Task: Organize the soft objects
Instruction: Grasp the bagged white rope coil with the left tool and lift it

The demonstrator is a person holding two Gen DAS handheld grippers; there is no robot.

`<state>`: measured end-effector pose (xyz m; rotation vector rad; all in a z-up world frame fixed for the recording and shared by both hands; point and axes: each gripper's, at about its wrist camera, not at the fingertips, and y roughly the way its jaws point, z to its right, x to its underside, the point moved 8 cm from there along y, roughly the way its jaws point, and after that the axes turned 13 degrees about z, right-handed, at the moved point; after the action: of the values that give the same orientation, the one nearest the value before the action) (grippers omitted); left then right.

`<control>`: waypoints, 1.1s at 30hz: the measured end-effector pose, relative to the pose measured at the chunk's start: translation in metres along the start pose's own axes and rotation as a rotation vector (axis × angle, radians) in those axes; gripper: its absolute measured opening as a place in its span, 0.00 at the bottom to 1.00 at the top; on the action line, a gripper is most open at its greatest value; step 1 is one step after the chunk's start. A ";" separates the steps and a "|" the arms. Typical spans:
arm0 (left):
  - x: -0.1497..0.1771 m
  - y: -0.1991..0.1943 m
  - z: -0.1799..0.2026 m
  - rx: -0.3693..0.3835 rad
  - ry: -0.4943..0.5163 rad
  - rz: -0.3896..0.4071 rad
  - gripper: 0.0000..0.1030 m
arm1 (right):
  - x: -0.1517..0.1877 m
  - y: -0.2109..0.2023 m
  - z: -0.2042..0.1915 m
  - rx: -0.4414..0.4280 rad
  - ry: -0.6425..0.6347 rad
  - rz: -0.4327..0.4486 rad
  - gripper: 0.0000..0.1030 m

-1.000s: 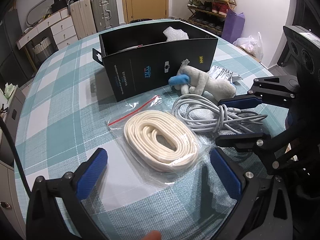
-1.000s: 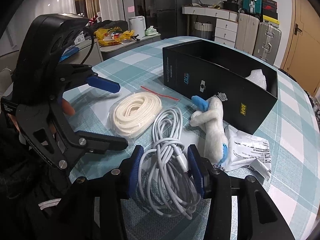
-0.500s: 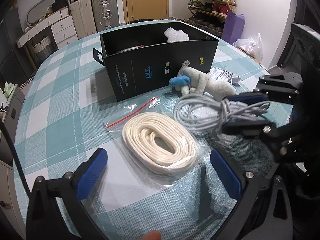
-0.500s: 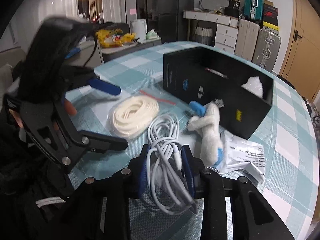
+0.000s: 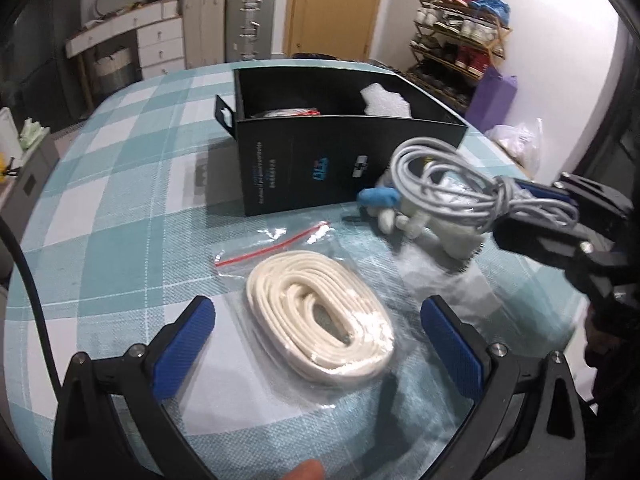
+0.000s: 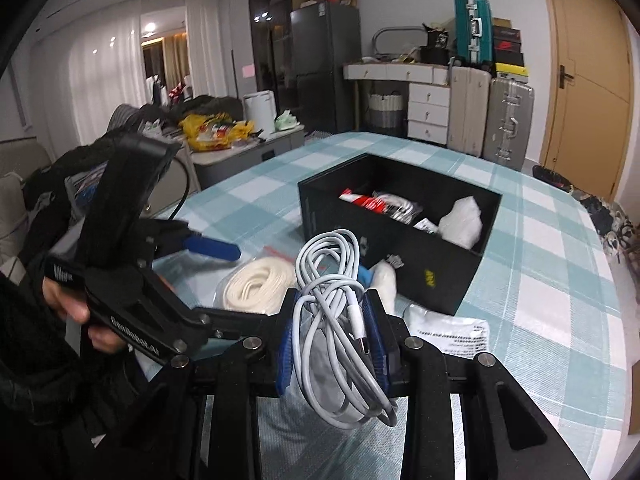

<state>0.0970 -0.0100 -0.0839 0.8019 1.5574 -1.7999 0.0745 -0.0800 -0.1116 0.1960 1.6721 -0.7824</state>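
The black box [image 6: 384, 240] stood open-topped on the checked table [image 6: 540, 280], ahead of and below the right gripper [image 6: 332, 344], its long axis running away to that tool's right, with only a small yellow logo and unreadable pale print on its walls. That gripper was clenched on the white cable [image 6: 336, 300], held above the table, clearly the nearer tool to the box. The left gripper [image 5: 316, 344] hung released, its 2 jaws straddling the bagged cream cord [image 5: 320, 320]; its frame read "GenRobot.AI".

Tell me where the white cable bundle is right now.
The white cable bundle is clamped in the right gripper, lifted off the table, in front of the black box and above the plush toy.
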 end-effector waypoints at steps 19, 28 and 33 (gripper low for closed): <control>0.005 0.002 0.016 0.034 0.085 0.011 0.48 | -0.005 0.000 0.005 0.028 0.014 0.023 0.30; 0.002 -0.004 0.019 0.063 0.098 0.034 0.32 | -0.008 -0.004 0.008 0.037 0.020 0.046 0.30; -0.005 -0.013 0.019 0.071 0.088 0.059 0.32 | -0.012 -0.007 0.010 0.043 0.029 0.067 0.30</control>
<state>0.0893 -0.0272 -0.0700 0.9628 1.5157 -1.8069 0.0818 -0.0880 -0.0983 0.2926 1.6681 -0.7686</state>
